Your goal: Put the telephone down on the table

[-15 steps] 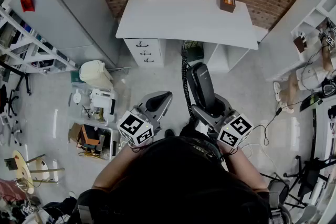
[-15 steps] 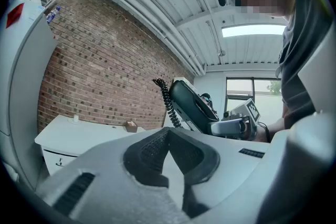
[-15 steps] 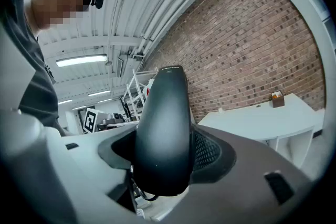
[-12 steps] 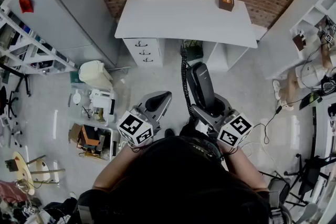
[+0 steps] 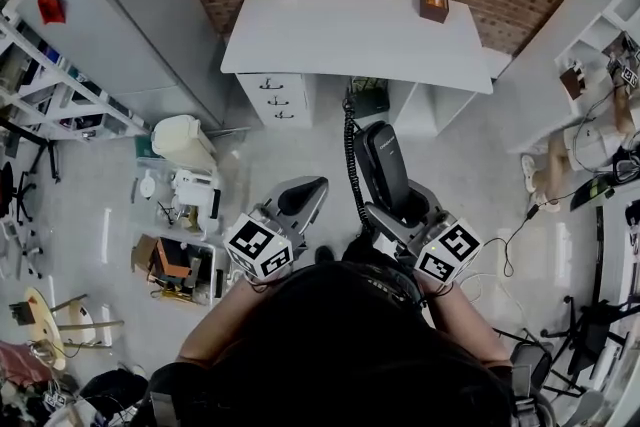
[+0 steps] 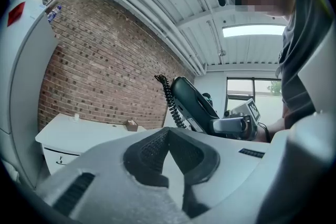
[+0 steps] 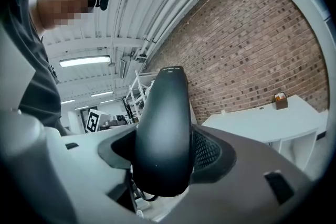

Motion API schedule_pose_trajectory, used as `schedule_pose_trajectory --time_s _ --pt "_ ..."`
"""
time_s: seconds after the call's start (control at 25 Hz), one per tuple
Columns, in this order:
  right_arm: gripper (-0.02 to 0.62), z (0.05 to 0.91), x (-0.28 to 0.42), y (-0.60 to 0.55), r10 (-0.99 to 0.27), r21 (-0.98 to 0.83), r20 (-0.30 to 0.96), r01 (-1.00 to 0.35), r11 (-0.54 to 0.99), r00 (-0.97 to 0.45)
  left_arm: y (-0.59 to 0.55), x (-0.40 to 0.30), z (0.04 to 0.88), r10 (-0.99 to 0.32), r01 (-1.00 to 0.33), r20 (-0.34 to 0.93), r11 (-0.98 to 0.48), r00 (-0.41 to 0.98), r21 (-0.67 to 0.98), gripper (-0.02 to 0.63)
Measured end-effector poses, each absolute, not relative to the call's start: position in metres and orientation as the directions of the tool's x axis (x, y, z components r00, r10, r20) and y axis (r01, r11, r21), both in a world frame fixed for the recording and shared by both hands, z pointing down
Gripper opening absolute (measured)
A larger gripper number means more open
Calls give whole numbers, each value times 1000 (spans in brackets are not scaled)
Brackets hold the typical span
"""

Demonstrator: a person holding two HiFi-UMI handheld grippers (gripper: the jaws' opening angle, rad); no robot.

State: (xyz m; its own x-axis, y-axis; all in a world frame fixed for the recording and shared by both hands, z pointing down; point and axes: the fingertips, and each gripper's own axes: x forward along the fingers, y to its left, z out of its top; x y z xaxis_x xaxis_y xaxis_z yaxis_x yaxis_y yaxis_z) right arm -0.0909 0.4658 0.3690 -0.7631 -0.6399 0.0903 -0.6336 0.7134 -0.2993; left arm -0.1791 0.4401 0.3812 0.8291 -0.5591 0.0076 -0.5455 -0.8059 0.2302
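Observation:
A black telephone handset [image 5: 385, 165] with a coiled black cord [image 5: 350, 153] is held out in front of me, over the floor. My right gripper [image 5: 398, 202] is shut on its lower half; in the right gripper view the handset [image 7: 163, 128] fills the gap between the jaws. My left gripper [image 5: 300, 198] hangs beside it to the left, shut, with nothing in it. The left gripper view shows the handset [image 6: 191, 102] and its cord [image 6: 169, 98] to the right of that gripper's closed tip [image 6: 168, 136]. The white table [image 5: 340, 35] stands ahead against the brick wall.
A small brown box [image 5: 433, 2] sits at the table's far right, and a drawer unit [image 5: 272, 98] stands under its left side. A grey cabinet [image 5: 130, 5] is on the left. Clutter [image 5: 180, 205] covers the floor at left, and shelves [image 5: 600, 45] line the right.

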Motion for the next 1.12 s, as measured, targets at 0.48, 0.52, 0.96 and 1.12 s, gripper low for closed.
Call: schedule_pose_trajectory --time_s 0.48,0.52,0.96,1.12 --pt "279 372 -70 425 -652 -304 86 -643 703 -753 405 -168 385 -580 -567 16 -789 814 235 8" --pt "279 372 -66 420 -653 -305 86 -644 702 -753 400 -163 385 -580 -567 17 -790 815 234 8" --pt "279 364 12 347 -666 -300 73 -654 695 -742 326 -83 375 -567 -556 11 -803 824 215 8" --pt "278 361 49 320 -672 -293 75 -660 692 -737 300 -43 376 -556 -546 19 -807 831 225 8"
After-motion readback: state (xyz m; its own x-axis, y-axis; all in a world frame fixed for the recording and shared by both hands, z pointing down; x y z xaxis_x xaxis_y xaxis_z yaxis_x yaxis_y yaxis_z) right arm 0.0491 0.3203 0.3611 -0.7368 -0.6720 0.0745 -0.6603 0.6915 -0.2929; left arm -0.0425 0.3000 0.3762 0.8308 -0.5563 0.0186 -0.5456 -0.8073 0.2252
